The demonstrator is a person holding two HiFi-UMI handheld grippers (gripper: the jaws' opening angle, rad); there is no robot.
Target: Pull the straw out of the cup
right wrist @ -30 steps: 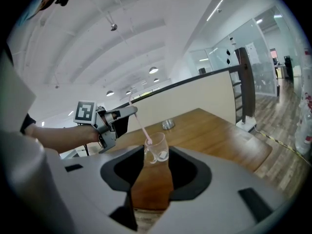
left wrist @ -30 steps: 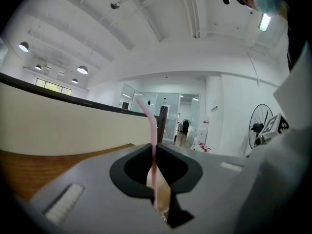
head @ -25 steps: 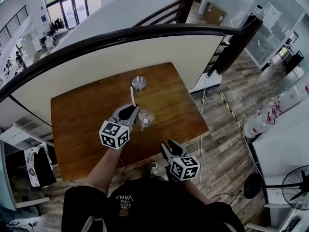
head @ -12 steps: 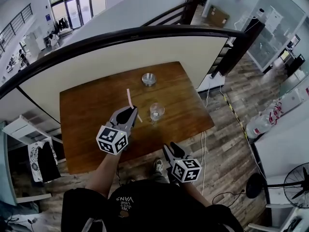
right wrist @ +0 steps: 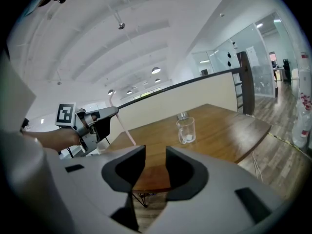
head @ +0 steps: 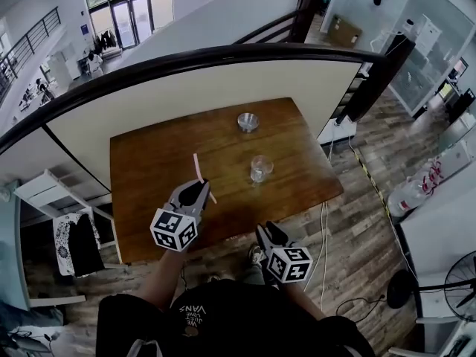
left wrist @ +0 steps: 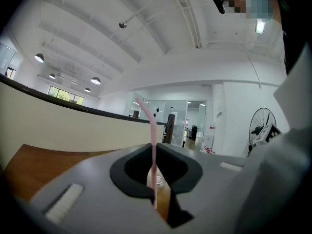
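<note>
A clear glass cup stands upright on the wooden table, right of the middle. The pink straw is out of the cup and stands nearly upright in my left gripper, which is shut on its lower part, well to the left of the cup. In the left gripper view the straw runs up between the closed jaws. The right gripper view shows the cup alone, with the straw held off to the left. My right gripper hangs open and empty past the table's near edge.
A small metal bowl sits near the table's far edge, behind the cup. A curved wall with a dark rail runs behind the table. Wood floor and a cable lie to the right.
My left gripper has carried the straw away from the cup, leftward and toward me. The right gripper has drawn back from the table edge. The cup has stayed in place.
</note>
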